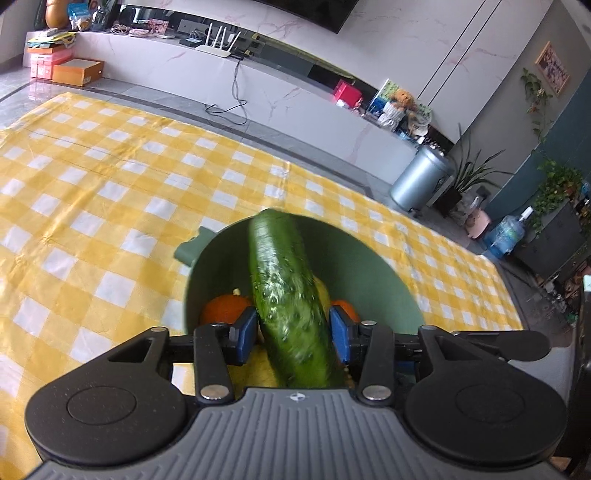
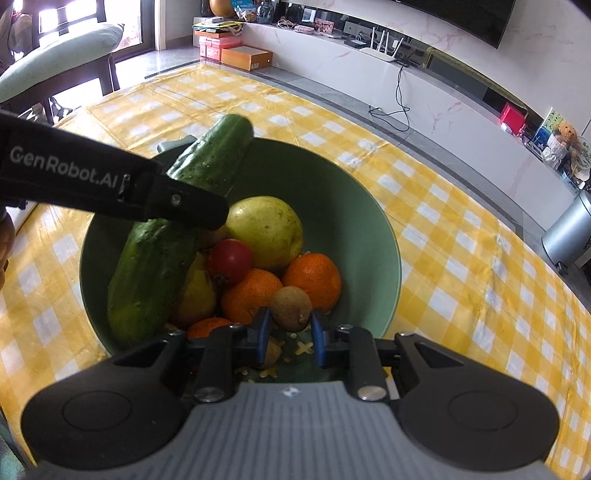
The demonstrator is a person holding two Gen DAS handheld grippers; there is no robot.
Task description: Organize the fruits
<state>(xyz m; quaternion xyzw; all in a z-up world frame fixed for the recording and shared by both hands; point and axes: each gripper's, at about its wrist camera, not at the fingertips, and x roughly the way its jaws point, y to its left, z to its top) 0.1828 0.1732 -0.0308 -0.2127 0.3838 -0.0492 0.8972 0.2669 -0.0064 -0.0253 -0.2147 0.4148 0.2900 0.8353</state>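
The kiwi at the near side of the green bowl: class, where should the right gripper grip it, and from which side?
Probably across the kiwi's narrow middle, coming from above on the near side: the right gripper hovers open there, and oranges crowd behind.

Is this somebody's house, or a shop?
Most likely a house, probably a living room. A dark television hangs above a long white cabinet, a teddy bear sits there, and potted plants stand by a bin.
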